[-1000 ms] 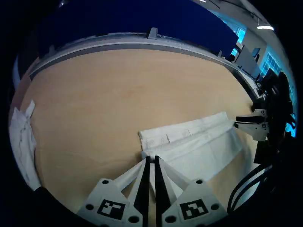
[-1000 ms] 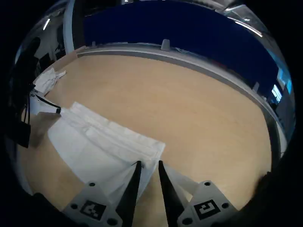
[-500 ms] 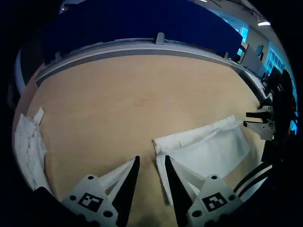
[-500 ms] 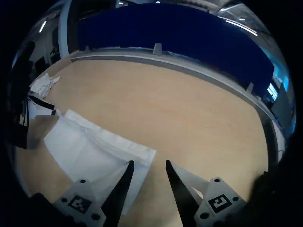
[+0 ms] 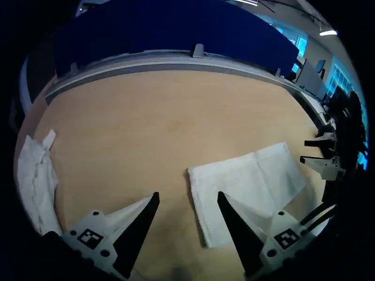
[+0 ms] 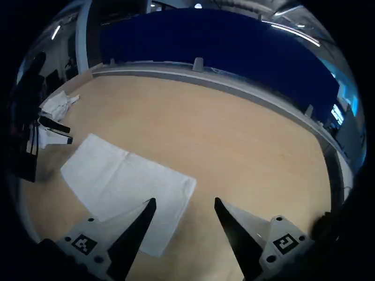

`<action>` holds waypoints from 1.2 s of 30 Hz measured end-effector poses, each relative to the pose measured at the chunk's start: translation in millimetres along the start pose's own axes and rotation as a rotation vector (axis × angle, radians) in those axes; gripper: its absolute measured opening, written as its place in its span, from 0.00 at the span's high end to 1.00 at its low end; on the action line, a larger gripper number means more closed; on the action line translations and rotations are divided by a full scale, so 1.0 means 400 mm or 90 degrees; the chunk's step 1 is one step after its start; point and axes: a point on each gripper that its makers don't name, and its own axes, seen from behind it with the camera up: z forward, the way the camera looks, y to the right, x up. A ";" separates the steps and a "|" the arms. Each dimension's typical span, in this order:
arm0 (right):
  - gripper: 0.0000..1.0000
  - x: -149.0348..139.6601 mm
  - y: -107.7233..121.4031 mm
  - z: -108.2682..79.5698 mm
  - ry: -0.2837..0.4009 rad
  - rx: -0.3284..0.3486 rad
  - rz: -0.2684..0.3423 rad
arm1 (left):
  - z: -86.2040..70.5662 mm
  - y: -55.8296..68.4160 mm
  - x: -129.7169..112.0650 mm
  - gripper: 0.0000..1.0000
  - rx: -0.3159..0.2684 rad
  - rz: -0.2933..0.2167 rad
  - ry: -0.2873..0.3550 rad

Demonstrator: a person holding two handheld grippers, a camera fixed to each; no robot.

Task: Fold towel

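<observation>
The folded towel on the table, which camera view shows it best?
The right gripper view: the folded towel lies flat with nearly its whole outline visible, only its near edge behind a finger of the right gripper. The left gripper view shows it off to one side, its near middle covered by a finger of the left gripper.

Worktop (image 5: pixel 164 122): pale wood, broad, with bare grain.
Rail (image 5: pixel 140 64): grey, along the worktop's far edge.
Partition (image 5: pixel 164 28): dark blue, upright behind the rail.
Crumpled cloth (image 5: pixel 35 173): white, at the worktop's edge.
Ceiling light (image 5: pixel 328 33): lit strip.
</observation>
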 end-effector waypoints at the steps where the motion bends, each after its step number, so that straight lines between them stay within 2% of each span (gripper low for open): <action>1: 0.03 -0.001 -0.001 -0.004 0.000 -0.001 0.000 | -0.004 -0.001 -0.004 0.08 0.001 0.001 0.000; 17: 0.03 -0.035 -0.018 -0.083 0.010 0.006 0.020 | -0.085 0.002 -0.087 0.08 0.013 0.003 0.000; 29: 0.03 -0.079 -0.055 -0.108 0.002 0.045 -0.017 | -0.172 -0.021 -0.150 0.08 0.039 -0.023 0.009; 36: 0.03 -0.113 -0.074 -0.115 -0.013 0.073 -0.052 | -0.234 -0.042 -0.199 0.08 0.063 -0.035 0.011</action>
